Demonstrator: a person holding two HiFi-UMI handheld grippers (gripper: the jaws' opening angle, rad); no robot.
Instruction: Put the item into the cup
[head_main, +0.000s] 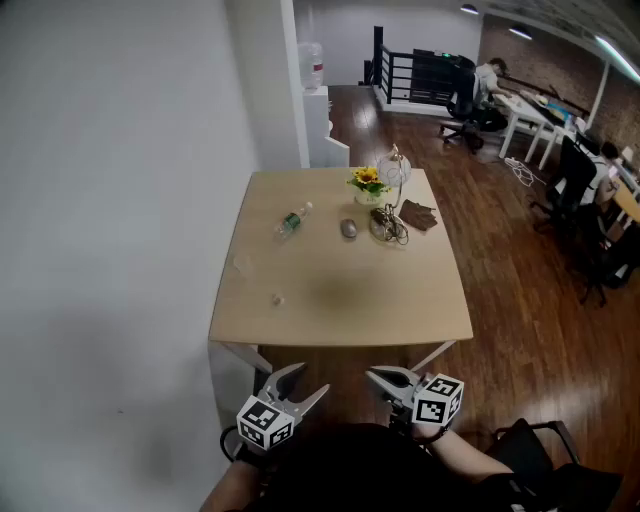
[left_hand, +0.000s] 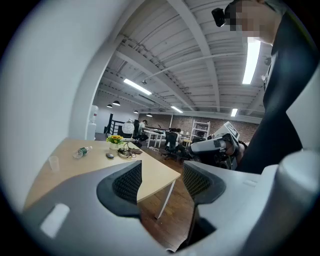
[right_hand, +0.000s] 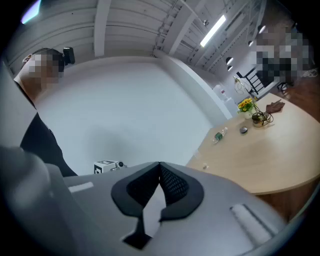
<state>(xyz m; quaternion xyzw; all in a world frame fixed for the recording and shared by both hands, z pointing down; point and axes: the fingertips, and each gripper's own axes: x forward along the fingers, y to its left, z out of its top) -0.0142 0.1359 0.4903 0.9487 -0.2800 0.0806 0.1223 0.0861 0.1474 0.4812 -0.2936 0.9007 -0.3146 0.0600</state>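
A clear plastic cup (head_main: 240, 263) stands near the left edge of the wooden table (head_main: 340, 290); the left gripper view shows the cup (left_hand: 53, 162) too. A small pale item (head_main: 277, 298) lies on the table a little nearer to me than the cup, and the right gripper view also catches the small item (right_hand: 204, 166). Both grippers hang in front of the table's near edge, away from everything. My left gripper (head_main: 305, 381) is open with nothing between its jaws (left_hand: 162, 182). My right gripper (head_main: 373, 375) is shut and empty (right_hand: 160, 168).
Further back on the table lie a plastic bottle (head_main: 292, 220), a grey mouse (head_main: 348, 228), a pot of yellow flowers (head_main: 368, 184), a lamp with a cable (head_main: 391, 215) and a brown cloth (head_main: 418, 214). A white wall (head_main: 110, 200) runs along the left. Desks and chairs with people fill the far right.
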